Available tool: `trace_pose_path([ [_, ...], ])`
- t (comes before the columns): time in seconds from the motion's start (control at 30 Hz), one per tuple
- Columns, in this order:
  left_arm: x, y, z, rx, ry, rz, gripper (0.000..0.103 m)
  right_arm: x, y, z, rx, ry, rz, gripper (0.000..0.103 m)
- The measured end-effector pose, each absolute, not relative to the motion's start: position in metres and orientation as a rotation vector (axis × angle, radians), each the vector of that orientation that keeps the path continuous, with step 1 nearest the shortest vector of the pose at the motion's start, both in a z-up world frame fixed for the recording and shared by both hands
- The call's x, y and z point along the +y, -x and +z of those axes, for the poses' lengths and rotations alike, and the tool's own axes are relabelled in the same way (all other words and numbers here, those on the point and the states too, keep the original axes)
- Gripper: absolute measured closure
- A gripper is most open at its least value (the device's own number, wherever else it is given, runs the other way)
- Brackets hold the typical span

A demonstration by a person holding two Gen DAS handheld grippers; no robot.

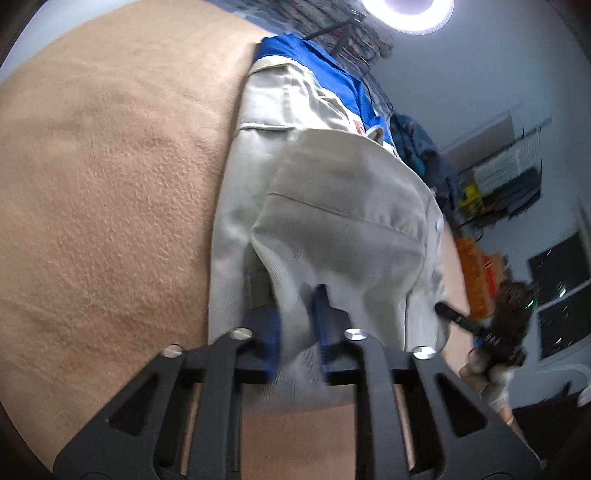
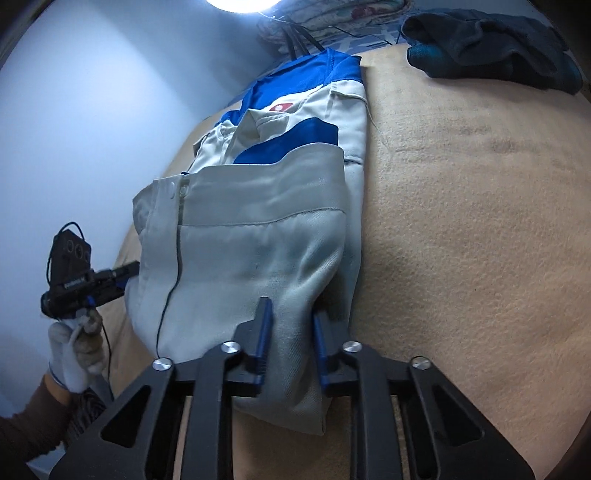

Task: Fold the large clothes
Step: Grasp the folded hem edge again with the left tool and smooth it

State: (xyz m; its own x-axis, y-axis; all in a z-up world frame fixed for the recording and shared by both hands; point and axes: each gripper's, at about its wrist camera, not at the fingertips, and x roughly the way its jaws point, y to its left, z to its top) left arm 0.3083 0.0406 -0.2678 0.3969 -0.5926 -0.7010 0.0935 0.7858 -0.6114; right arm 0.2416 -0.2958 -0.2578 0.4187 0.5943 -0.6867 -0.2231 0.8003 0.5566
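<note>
Jacket (image 2: 258,221) lies lengthwise on the blanket-covered surface (image 2: 461,240), near its left edge in the right wrist view; collar end far, hem end near. Near portion folded back over the rest. Right hand-held gripper (image 2: 290,332) at the near hem, cloth between its fingers. Left hand-held gripper (image 1: 295,317) likewise on the hem, also seen in the right wrist view just left of the jacket. Heap of clothes (image 2: 491,40) at the far right corner, well apart. Bedding stack (image 2: 332,18) behind the collar end.
</note>
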Motion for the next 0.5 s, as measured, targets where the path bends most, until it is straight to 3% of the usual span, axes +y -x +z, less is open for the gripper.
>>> trace_pose_path([
  [0.2,0.046,-0.287,-0.258,1.055,0.507,-0.412,0.096,-0.29,-0.235,-0.253,1.0,-0.34,0.497,0.098],
  [0.33,0.033,-0.291,-0.259,1.056,0.38,-0.339,0.081,-0.276,-0.234,-0.252,1.017,-0.222,0.454,0.097],
  [0.5,0.033,-0.278,-0.224,0.938,0.292,-0.305,0.079,-0.284,-0.228,-0.23,0.965,-0.176,0.411,0.094],
])
